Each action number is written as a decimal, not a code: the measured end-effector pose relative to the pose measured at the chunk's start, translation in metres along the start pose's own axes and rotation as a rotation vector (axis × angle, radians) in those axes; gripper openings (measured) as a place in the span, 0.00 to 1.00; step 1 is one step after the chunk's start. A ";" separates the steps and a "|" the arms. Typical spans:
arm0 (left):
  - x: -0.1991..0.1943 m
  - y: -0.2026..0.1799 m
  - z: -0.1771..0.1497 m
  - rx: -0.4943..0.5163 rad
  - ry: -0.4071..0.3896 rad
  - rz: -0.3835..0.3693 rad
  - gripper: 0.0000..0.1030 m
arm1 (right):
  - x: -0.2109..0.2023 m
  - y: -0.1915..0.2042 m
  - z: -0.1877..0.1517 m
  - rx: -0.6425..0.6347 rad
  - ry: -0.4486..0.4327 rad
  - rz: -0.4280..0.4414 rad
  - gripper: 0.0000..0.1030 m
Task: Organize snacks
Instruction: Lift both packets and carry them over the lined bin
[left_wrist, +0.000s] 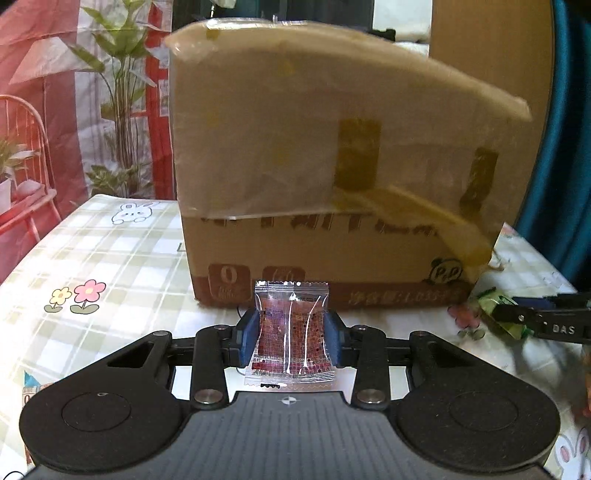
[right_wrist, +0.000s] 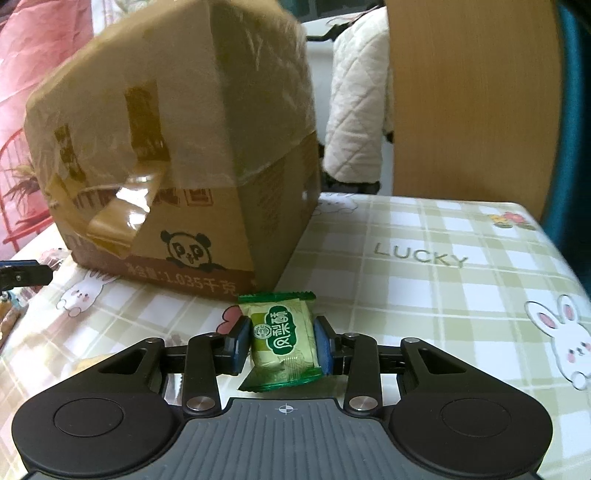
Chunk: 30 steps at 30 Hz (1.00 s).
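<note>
Two snacks (left_wrist: 292, 332) (right_wrist: 282, 341), one per gripper (left_wrist: 291, 338) (right_wrist: 281, 345)

Light: soft, even indoor light.
Glare: on tape of cardboard box (right_wrist: 147, 206).
Blur: box flap (left_wrist: 332, 92) smeared, backgrounds soft.
Distortion: fisheye bending at edges.

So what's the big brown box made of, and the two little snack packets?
The box looks like matte brown cardboard, patched with shiny tape. The red packet in the left gripper seems clear glossy plastic; its contents show through. The green packet in the right gripper looks like printed plastic film with crimped ends.
</note>
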<state>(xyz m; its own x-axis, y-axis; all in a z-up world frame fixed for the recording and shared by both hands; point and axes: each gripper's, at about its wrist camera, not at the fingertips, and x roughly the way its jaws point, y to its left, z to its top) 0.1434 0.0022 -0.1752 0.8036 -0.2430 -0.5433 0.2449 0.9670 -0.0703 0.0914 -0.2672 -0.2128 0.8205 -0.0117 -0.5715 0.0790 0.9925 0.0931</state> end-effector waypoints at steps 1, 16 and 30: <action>-0.001 0.001 0.001 -0.008 -0.004 -0.002 0.39 | -0.005 0.000 0.000 0.015 -0.009 -0.002 0.32; -0.050 0.014 0.037 -0.059 -0.181 -0.012 0.39 | -0.096 0.008 0.042 -0.002 -0.203 -0.104 0.32; -0.069 0.002 0.124 0.012 -0.360 -0.050 0.39 | -0.119 0.043 0.139 -0.059 -0.378 0.006 0.32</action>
<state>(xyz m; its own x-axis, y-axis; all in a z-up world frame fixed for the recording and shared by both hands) 0.1555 0.0117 -0.0341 0.9294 -0.3036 -0.2099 0.2935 0.9527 -0.0784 0.0759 -0.2402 -0.0278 0.9727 -0.0387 -0.2289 0.0497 0.9979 0.0425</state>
